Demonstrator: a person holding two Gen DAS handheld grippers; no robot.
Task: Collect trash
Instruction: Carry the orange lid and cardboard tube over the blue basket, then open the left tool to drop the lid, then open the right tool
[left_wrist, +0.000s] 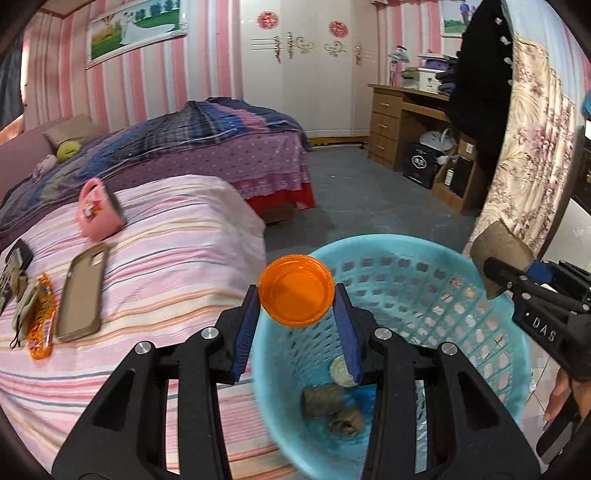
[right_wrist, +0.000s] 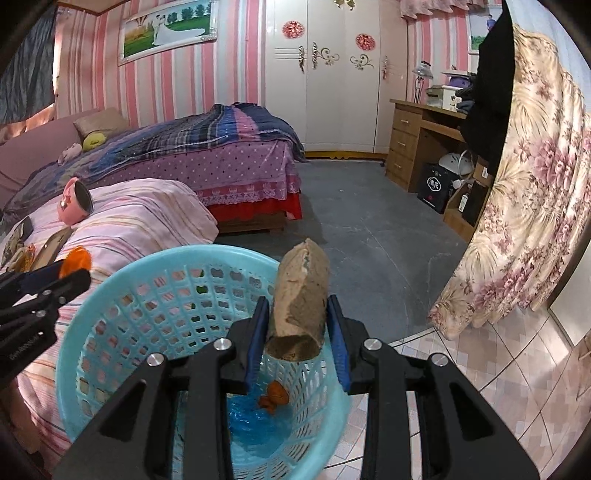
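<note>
My left gripper (left_wrist: 297, 295) is shut on an orange plastic lid (left_wrist: 296, 291) and holds it over the near-left rim of a light blue mesh basket (left_wrist: 424, 258). My right gripper (right_wrist: 298, 314) is shut on a brown cardboard tube (right_wrist: 301, 299) above the same basket (right_wrist: 110, 295). The tube (left_wrist: 498, 254) and the right gripper (left_wrist: 517, 277) also show at the right of the left wrist view. The left gripper with the lid (right_wrist: 75, 260) shows at the left of the right wrist view. Several crumpled scraps (left_wrist: 332, 406) lie in the basket's bottom.
A table with a pink striped cloth (left_wrist: 166, 258) stands left of the basket. On it lie a pink mug (left_wrist: 98, 208), a phone case (left_wrist: 83, 293) and an orange wrapper (left_wrist: 42, 321). A bed (left_wrist: 207, 147), a wooden desk (left_wrist: 402, 122) and a floral curtain (right_wrist: 517, 221) stand beyond.
</note>
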